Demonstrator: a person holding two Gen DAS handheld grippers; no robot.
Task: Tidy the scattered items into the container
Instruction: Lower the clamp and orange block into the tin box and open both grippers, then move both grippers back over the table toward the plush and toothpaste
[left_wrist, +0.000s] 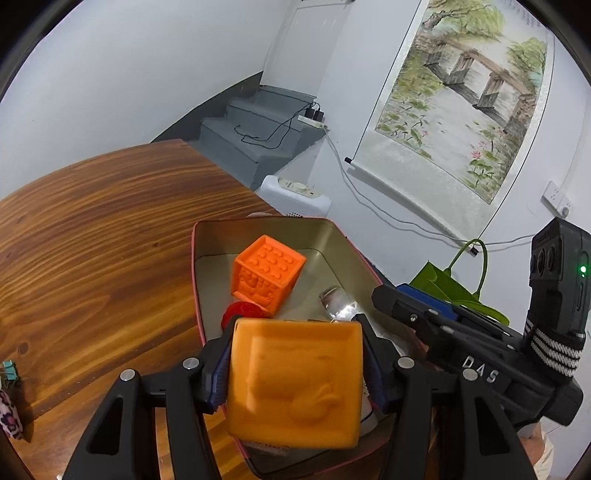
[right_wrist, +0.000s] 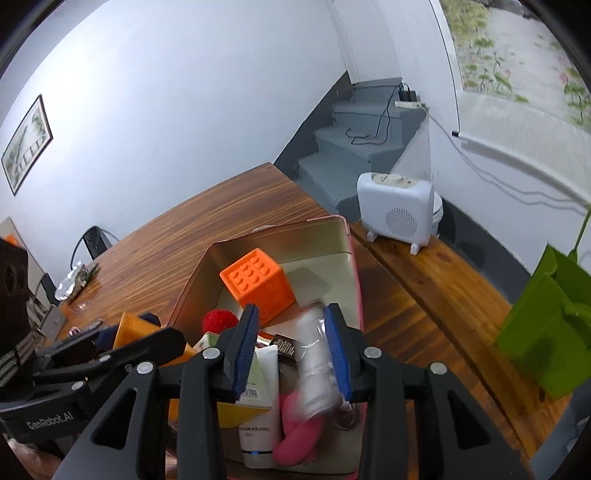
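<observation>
A: Left gripper over the near end of the tin, fingers flanking a pale orange cube by its side faces. Gripped or just let go — cannot tell; blurred edges.

B: Looks soft, light, squashy; embossed face up. Best taken by flat opposite sides.

A: Right gripper parted, clear-wrapped white roll loose beside one pad, nothing clamped.

B: Farther in: bright orange studded cube, red ball. Beyond, bare wooden table.
</observation>
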